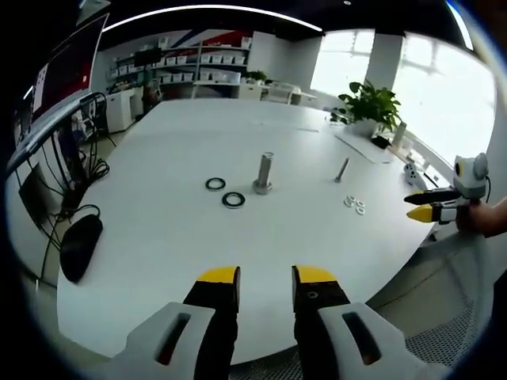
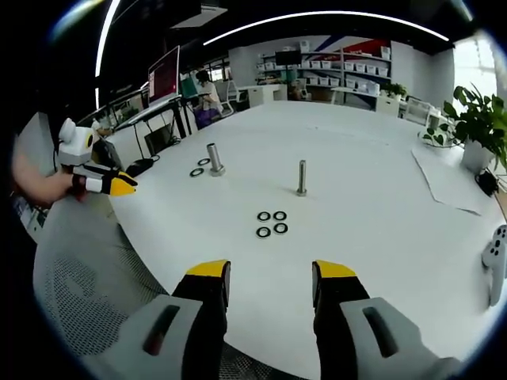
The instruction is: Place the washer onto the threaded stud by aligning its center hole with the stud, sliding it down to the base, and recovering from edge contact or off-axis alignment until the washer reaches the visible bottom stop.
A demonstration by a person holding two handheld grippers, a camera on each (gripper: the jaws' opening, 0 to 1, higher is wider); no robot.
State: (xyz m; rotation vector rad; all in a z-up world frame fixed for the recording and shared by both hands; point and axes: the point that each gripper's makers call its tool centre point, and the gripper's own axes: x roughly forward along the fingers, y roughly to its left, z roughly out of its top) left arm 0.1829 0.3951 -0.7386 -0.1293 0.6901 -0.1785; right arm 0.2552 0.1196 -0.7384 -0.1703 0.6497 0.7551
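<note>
A thin threaded stud [image 2: 302,177] stands upright on the white table [image 2: 380,237], with several small washers [image 2: 272,222] lying flat just in front of it. In the left gripper view the same stud [image 1: 341,169] and washers [image 1: 354,204] sit to the right. My right gripper [image 2: 272,281] is open and holds nothing, well short of the washers. My left gripper [image 1: 266,285] is open too, with nothing in it, at the table's near edge. Each gripper shows in the other's view, held by a hand: the right gripper [image 1: 432,204], the left gripper [image 2: 111,184].
A thicker bolt [image 1: 263,174] stands mid-table with two dark rings [image 1: 224,192] beside it. A black mouse-like object [image 1: 79,245] lies at the left edge. Also here are a potted plant [image 1: 368,107], a white controller [image 2: 495,253], a mesh chair [image 2: 87,293], and shelves behind.
</note>
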